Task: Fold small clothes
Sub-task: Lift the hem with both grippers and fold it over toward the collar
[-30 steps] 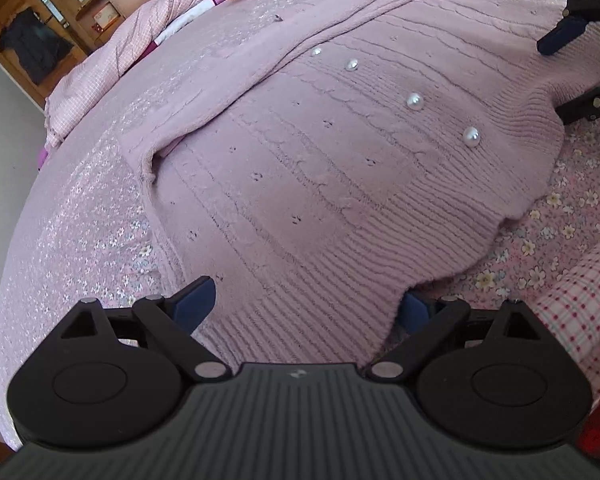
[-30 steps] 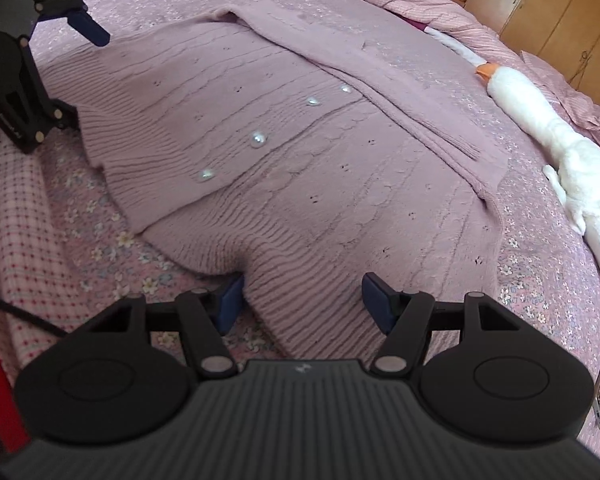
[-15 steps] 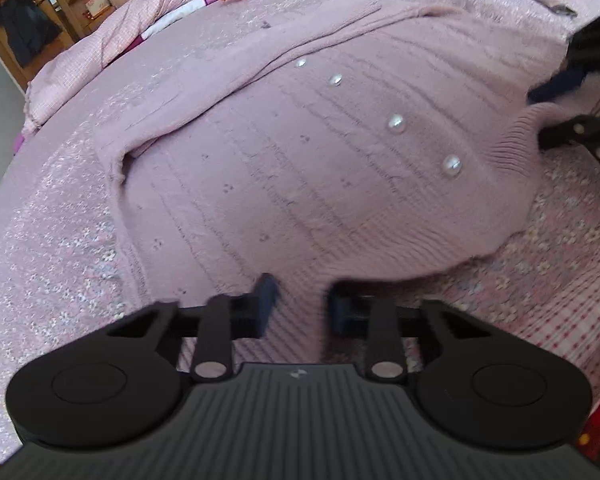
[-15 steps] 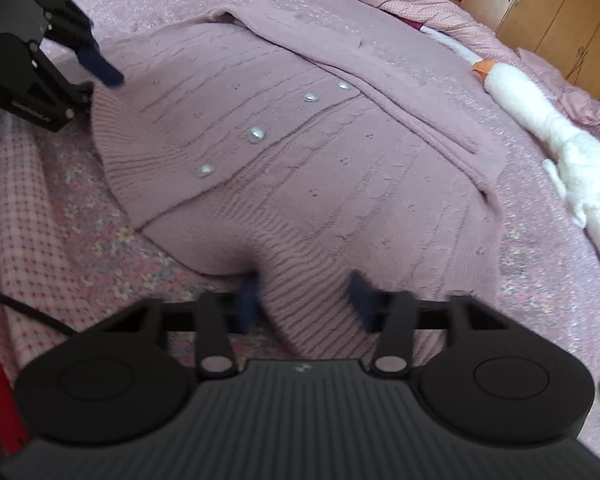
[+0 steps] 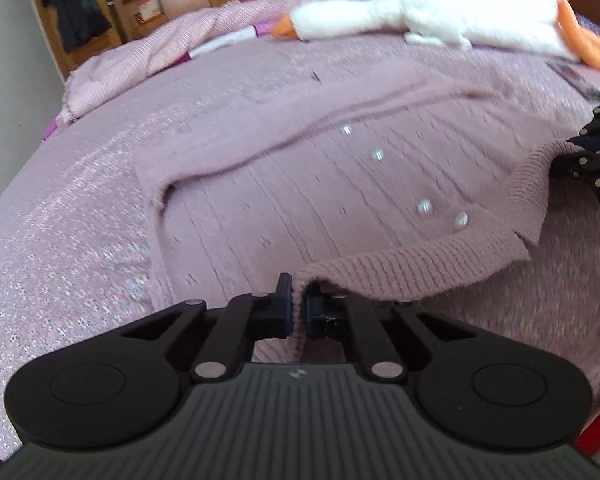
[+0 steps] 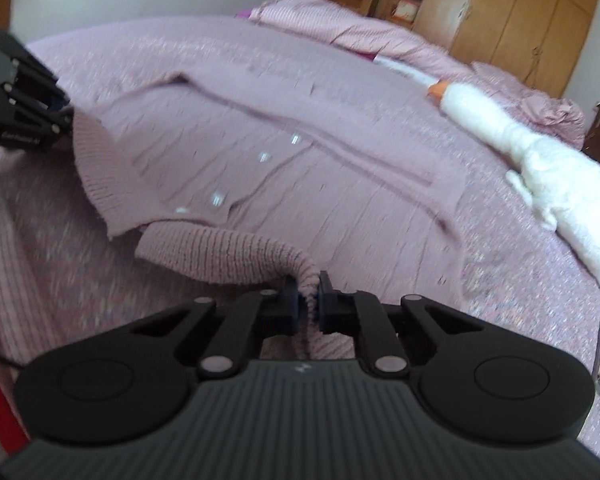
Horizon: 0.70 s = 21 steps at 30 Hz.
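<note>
A pink knitted cardigan point(image 5: 320, 184) lies spread on the bed point(image 5: 60, 240), its ribbed hem raised at two corners. The left tool point(image 5: 298, 308) and right tool point(image 6: 309, 300) each pinch that hem. A plush goose point(image 5: 420, 28) rests beyond.

We see a cardigan point(image 5: 292, 200) of soft matt mauve knit, cabled over the body and ribbed along the hem; its buttons point(image 5: 424, 206) are pearly and glossy. Under it lies a bedspread point(image 5: 60, 220) of thin cloth with a fine floral print and a faint sheen. At twelve o'clock in the left wrist view rests a plush goose point(image 5: 420, 20), white and fuzzy. The left gripper point(image 5: 298, 308) and right gripper point(image 6: 309, 302) are matt black plastic with small bright metal pins. At one o'clock in the right wrist view, the wardrobe point(image 6: 520, 20) is smooth varnished wood.
</note>
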{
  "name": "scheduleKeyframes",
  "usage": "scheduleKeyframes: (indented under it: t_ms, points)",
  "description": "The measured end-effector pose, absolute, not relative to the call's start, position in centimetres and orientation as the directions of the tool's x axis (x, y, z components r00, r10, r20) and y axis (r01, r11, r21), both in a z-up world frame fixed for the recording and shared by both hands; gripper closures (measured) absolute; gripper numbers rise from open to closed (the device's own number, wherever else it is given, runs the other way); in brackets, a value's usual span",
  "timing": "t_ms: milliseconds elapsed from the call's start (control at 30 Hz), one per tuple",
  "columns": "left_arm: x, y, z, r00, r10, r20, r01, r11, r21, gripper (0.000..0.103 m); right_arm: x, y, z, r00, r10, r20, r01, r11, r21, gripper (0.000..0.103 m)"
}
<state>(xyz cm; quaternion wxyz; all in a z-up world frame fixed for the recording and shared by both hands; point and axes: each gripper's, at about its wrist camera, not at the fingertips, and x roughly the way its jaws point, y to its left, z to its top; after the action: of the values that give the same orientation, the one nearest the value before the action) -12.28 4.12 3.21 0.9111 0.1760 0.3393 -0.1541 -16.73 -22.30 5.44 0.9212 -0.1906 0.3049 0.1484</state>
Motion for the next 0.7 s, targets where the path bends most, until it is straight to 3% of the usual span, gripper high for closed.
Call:
scheduleKeyframes:
  t_ms: [700]
  points:
    - [-3.2,3.2,11.0,0.868,-0.093,-0.487,0.237,0.940,0.243,0.097,-8.7,-22.0,11.6,0.914,0.107,-0.392,-0.245,0.915,-0.321,0.092]
